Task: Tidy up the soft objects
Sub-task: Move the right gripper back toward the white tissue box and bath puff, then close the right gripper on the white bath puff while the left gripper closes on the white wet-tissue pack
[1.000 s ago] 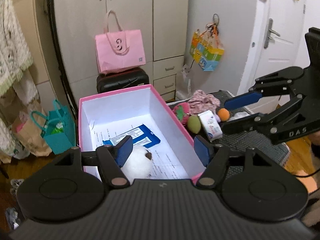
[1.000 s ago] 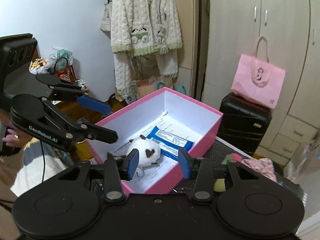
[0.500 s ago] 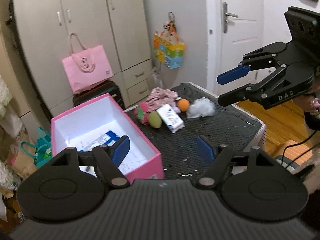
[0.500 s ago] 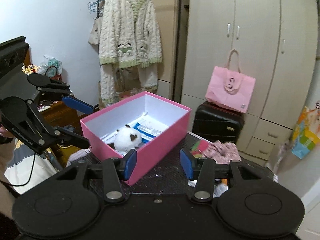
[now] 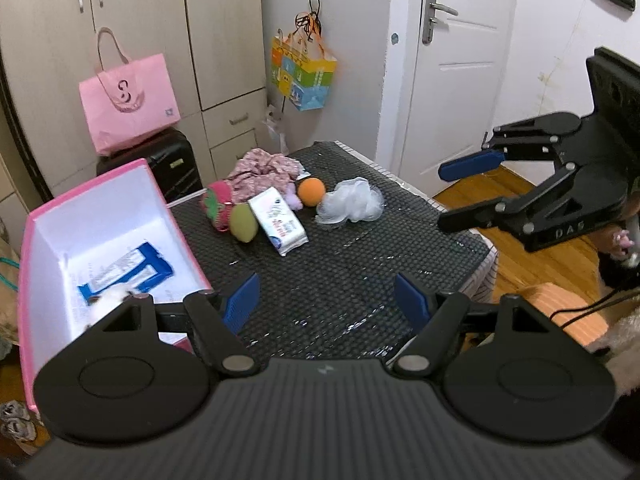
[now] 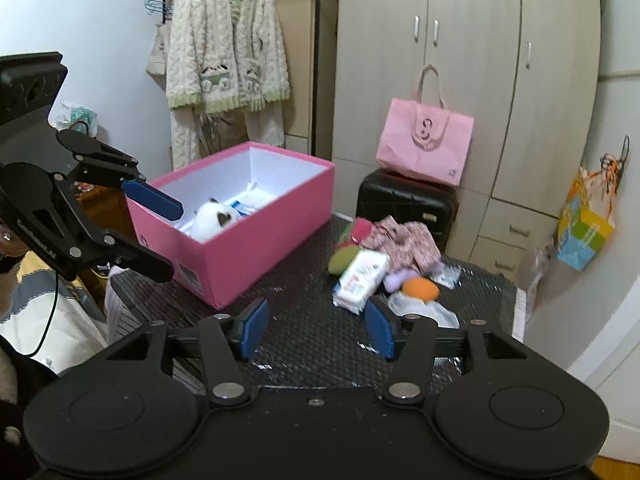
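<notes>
Hovering above the dark mat of the bench (image 6: 304, 332), the right claw (image 6: 316, 330) is shown with nothing between its blue pads; its jaws have just been opening and stand moderately apart. Just beyond its right pad, a white mesh puff (image 6: 424, 308) and an orange ball (image 6: 420, 287) are seen, and straight ahead, slightly right of centre, a white wipes pack (image 6: 360, 278) lies with its long axis running away from the claw toward a green plush (image 6: 340, 259) and a pink floral cloth (image 6: 404, 236). A pink box (image 6: 256, 240) is placed at centre left, with a white plush toy (image 6: 212, 216) inside.

In the left view, the left claw (image 5: 326, 300) is held wide and empty, low in the frame, with the same pile well ahead in the upper middle and the box at lower left. The right claw is judged nearer the pile, so the next pick probably falls to it.
</notes>
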### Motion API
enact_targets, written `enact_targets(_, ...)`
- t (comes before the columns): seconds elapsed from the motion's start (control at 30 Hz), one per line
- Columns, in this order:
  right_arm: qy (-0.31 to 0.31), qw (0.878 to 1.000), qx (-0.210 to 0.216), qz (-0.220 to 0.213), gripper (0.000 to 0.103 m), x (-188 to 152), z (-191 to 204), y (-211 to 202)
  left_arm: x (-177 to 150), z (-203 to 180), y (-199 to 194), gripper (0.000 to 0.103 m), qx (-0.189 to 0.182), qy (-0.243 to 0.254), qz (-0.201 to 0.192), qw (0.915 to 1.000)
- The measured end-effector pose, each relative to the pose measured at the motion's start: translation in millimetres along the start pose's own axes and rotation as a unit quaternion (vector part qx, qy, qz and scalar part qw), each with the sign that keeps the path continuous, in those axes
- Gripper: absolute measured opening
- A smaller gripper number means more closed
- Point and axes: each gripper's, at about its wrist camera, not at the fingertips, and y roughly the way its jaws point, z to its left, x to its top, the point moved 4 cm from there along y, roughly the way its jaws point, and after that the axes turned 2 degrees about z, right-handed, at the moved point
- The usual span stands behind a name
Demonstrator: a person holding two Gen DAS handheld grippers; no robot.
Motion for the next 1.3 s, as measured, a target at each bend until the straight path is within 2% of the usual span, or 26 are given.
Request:
enact_targets(0.3,0.035,0.999,-0.007,0.02,0.068,-32,-37,29,3,-5,58,0.074,-0.021,-0.037,0.022,0.9989)
enact_targets(0.43,0.044,0.999,-0.008,0.025,0.07,-44,-54,48,6,-5,79,0.074,-0.017,-0.052,0.007,0.9985)
enact_targets(0.53,0.047,0.998,-0.022,0.026,0.071,-51,-69,63,13,1,93,0.074,-0.017,-0.092,-0.012,0.9955)
enact_targets(0.7,0.07,0.997,-0.026,0.026,0.072,-56,-91,86,30,16,107,0.074,0.004,-0.141,-0.061,0.988)
enact_targets(0.8,0.09,0.996,-0.027,0.013,0.078,-55,-102,98,33,23,127,0.074,0.022,-0.154,-0.061,0.986)
enact_targets(0.87,0.096,0.995,-0.026,0.009,0.078,-55,-106,106,32,24,143,0.074,0.043,-0.156,-0.06,0.985)
enact_targets(0.97,0.119,0.993,-0.01,0.003,0.078,-55,-114,118,27,25,165,0.072,0.097,-0.161,-0.07,0.9798)
enact_targets(1.2,0.127,0.992,0.004,0.011,0.081,-54,-119,144,26,37,198,0.07,0.135,-0.189,-0.08,0.9694)
enact_targets(1.23,0.123,0.992,0.004,0.013,0.081,-54,-118,147,27,38,202,0.066,0.14,-0.191,-0.078,0.9684)
enact_targets(1.27,0.119,0.993,0.004,0.015,0.082,-53,-117,149,27,39,205,0.051,0.139,-0.195,-0.072,0.9682)
enact_targets(1.3,0.116,0.993,0.004,0.015,0.083,-53,-116,152,27,42,212,0.046,0.137,-0.197,-0.052,0.9693)
